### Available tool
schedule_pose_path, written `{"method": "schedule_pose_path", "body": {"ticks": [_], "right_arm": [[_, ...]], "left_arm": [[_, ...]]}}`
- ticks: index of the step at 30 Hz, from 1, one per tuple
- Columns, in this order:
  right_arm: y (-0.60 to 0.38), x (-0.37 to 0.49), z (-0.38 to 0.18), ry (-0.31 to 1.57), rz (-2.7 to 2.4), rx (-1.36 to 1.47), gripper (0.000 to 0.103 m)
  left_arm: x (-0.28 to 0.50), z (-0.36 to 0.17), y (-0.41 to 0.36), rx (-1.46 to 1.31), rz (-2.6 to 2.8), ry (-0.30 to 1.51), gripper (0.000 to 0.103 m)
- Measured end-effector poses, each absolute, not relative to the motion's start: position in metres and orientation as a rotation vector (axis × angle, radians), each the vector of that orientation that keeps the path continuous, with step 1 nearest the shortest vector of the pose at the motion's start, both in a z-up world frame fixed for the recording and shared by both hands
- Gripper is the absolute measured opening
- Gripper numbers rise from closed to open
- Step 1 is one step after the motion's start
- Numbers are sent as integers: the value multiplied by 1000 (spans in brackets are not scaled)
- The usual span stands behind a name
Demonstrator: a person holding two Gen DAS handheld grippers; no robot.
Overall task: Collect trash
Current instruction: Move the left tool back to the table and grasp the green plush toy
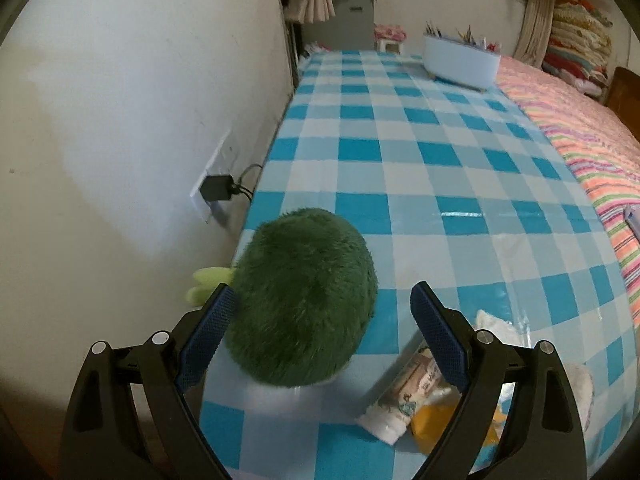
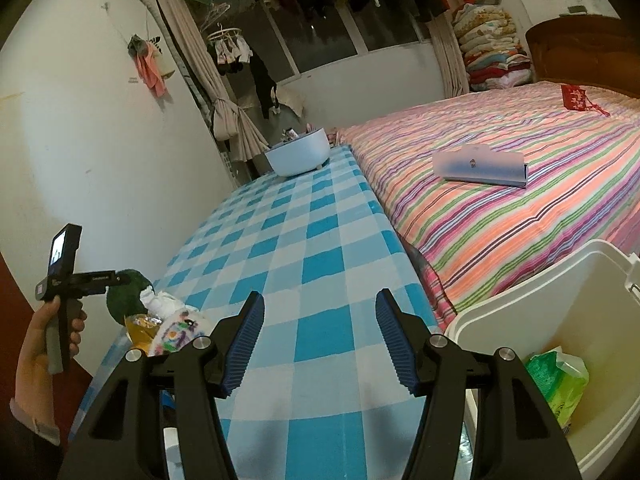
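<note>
Room: bedroom, striped bed (image 2: pixel 520 208) beside a checked table (image 2: pixel 304 248), laundry hanging at the window.
Bin: white bin (image 2: pixel 540 344) at the table's near right, green wrapper (image 2: pixel 560 380) already inside.
Progress: judged partly done.
Trash left: wrappers (image 1: pixel 416 400) and tissue (image 1: pixel 494 322) by the green plush (image 1: pixel 300 296).
Left gripper (image 1: pixel 324 300): wide open, empty, above that pile.
Right gripper (image 2: pixel 320 304): wide open, empty, over bare cloth.

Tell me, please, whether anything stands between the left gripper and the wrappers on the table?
Nothing visible does. The left gripper is open above the table, the wrappers lie just below its right finger, and the green plush toy sits to the left, beside them.
</note>
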State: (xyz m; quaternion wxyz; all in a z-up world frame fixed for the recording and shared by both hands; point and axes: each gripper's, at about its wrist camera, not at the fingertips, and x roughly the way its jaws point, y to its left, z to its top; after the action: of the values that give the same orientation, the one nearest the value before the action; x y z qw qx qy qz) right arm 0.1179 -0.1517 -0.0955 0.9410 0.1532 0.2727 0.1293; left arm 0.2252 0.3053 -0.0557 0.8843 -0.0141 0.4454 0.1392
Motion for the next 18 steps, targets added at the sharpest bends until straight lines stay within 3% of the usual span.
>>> {"method": "schedule_pose_path", "body": {"ticks": [7, 9, 18], "right_arm": [[-148, 120, -99, 571, 270, 306, 57], [-147, 120, -99, 571, 275, 304, 57], [-151, 118, -95, 555, 290, 315, 57]], "left_arm": [[239, -70, 295, 97, 354, 908, 85], [240, -72, 291, 138, 402, 889, 66], [226, -65, 282, 88, 403, 856, 54]]}}
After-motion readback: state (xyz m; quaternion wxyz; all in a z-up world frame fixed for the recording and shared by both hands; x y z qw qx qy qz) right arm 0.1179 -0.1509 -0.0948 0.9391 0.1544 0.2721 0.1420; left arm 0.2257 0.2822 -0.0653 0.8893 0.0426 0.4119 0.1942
